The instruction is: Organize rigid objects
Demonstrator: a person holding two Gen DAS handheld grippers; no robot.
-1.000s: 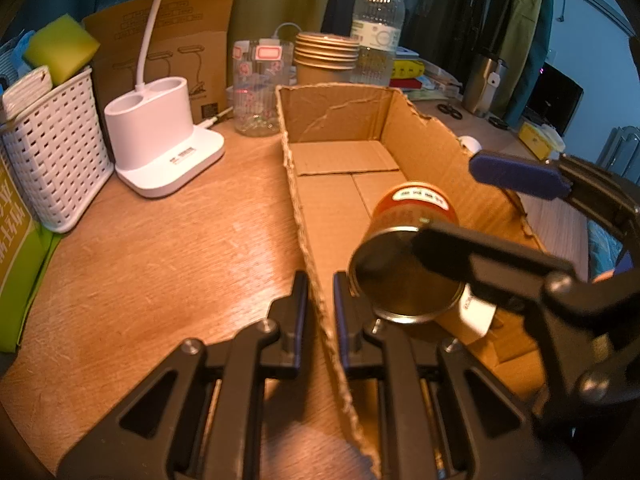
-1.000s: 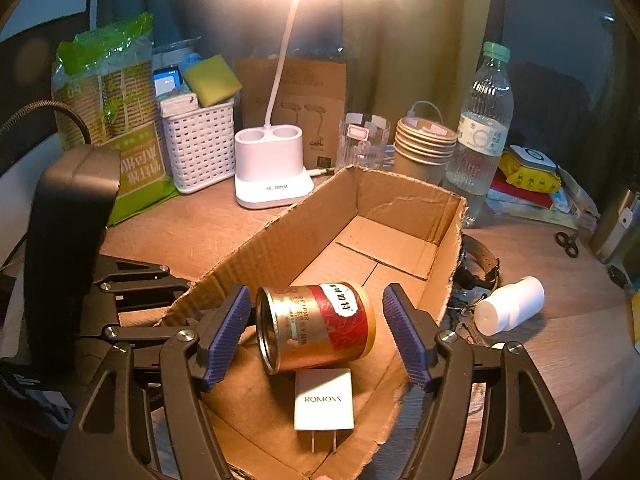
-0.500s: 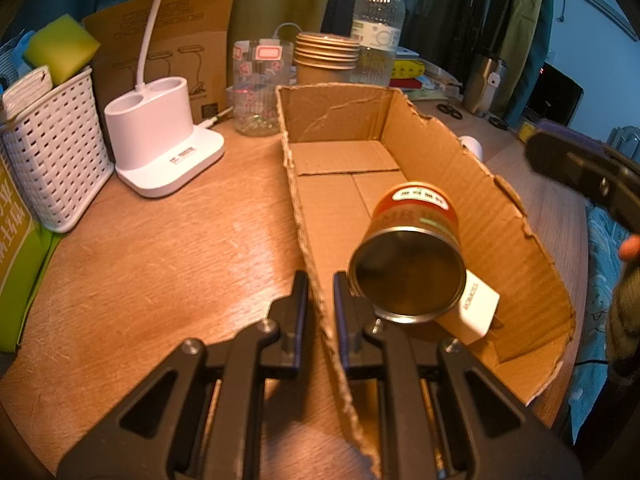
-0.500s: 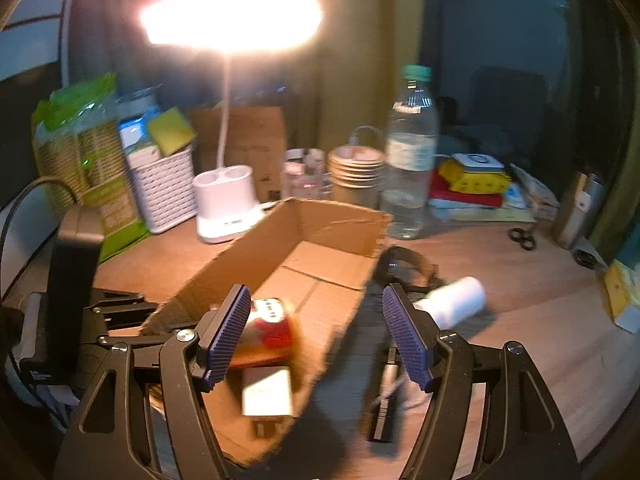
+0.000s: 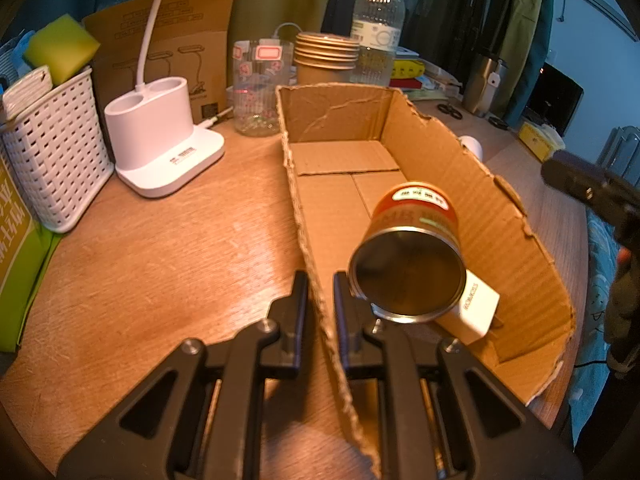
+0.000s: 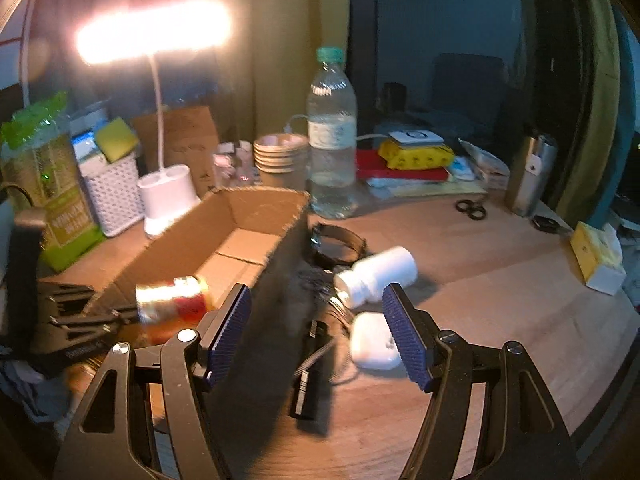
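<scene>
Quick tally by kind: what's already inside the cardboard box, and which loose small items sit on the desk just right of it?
In the box:
Tins: 1, red and gold tin
Chargers: 1, white charger
On the desk beside it:
Bottles: 1, white bottle
White cases: 1, white case
Black straps: 1, black strap
Total: 5

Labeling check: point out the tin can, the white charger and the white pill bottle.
tin can [image 5: 408, 276]: left wrist view, dark open end.
white charger [image 5: 478, 306]: left wrist view, side face.
white pill bottle [image 6: 378, 276]: right wrist view, body.
</scene>
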